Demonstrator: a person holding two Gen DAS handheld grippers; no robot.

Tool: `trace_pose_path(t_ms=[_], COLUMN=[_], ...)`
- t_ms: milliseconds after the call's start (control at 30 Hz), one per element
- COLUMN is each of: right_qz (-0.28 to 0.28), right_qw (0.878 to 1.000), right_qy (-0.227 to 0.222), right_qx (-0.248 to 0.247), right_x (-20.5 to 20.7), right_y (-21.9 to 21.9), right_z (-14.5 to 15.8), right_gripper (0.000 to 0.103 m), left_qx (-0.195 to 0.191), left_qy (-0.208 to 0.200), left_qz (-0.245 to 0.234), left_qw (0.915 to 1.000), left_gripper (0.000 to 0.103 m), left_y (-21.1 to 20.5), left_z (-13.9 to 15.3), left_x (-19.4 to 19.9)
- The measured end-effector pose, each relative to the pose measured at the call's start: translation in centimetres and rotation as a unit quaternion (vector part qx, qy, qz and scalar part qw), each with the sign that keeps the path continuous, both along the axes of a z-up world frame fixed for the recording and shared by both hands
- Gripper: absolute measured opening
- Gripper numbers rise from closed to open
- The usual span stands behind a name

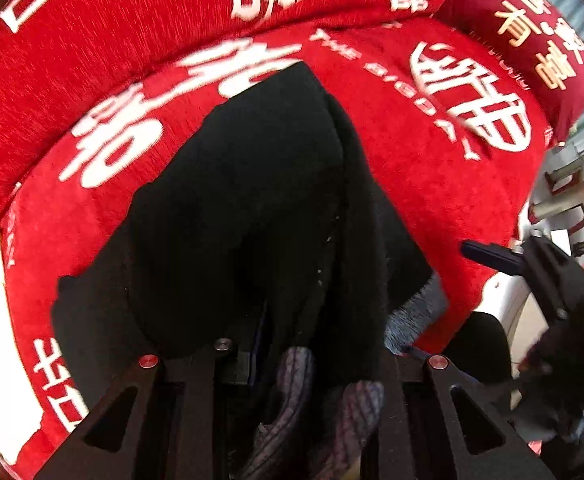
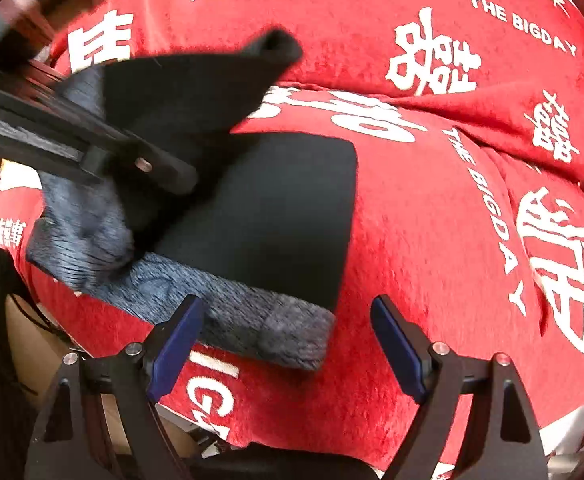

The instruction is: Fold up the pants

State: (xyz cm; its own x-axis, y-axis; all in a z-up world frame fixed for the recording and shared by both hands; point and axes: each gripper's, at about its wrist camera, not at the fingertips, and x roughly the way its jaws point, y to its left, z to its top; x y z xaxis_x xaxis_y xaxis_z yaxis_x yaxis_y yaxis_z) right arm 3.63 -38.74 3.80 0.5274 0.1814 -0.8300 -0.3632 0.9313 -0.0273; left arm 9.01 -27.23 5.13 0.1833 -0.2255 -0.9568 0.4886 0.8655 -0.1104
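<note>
The black pants with a grey fleecy lining [image 2: 276,216] lie on a red plush cover printed with large white characters and the words "THE BIGDAY" [image 2: 432,240], which is spread over a padded seat. In the right wrist view, one part of the pants rests flat as a dark rectangle in the middle of the cover, with a band of the grey lining showing along its near edge. Another part is raised off the cover at the left, its black outer face and grey inside both showing.

The left gripper [image 1: 316,364] is closed on that raised fabric: in its own view the black cloth fills the space between its fingers and drapes away toward the far side (the lining shows as ribbed grey folds right at the camera). From the right wrist view its black frame crosses the upper left, with cloth hanging from it.

The right gripper [image 2: 288,340] stands wide apart, blue pads [image 2: 396,344] facing each other, holding nothing. It hangs above the near edge of the pants, the left pad over the grey band and the right pad over bare red cover.

A dark red cushion with gold characters [image 1: 532,36] sits at the far right.
</note>
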Motion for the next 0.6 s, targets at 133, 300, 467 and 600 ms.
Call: trace_pose_path(t_ms=[133, 300, 467, 600], right_qz=[-0.008, -0.012, 0.008, 0.020], right_qw=[1.000, 1.000, 0.997, 0.993], right_qy=[0.004, 0.001, -0.008, -0.006], right_qx=[0.008, 0.024, 0.073, 0.120], right_x=[-1.1, -2.3, -3.6, -4.2], right_y=[-0.4, -0.5, -0.7, -0.4], right_z=[-0.6, -0.5, 0.4, 0.9], right_gripper=[0.088, 0.088, 0.091, 0.093], left_qx=[0.008, -0.024, -0.054, -0.102], left_qy=[0.001, 0.028, 0.012, 0.006], left_qz=[0.007, 0.011, -0.025, -0.013], left_qw=[0.9999, 0.9992, 0.9982, 0.9946], left_gripper=[0.025, 0.072, 0.074, 0.074], left_y=[-0.7, -1.8, -2.5, 0.4], left_z=[-0.9, -0.8, 2.4, 4.8], left_x=[0.5, 0.4, -1.8, -3.1])
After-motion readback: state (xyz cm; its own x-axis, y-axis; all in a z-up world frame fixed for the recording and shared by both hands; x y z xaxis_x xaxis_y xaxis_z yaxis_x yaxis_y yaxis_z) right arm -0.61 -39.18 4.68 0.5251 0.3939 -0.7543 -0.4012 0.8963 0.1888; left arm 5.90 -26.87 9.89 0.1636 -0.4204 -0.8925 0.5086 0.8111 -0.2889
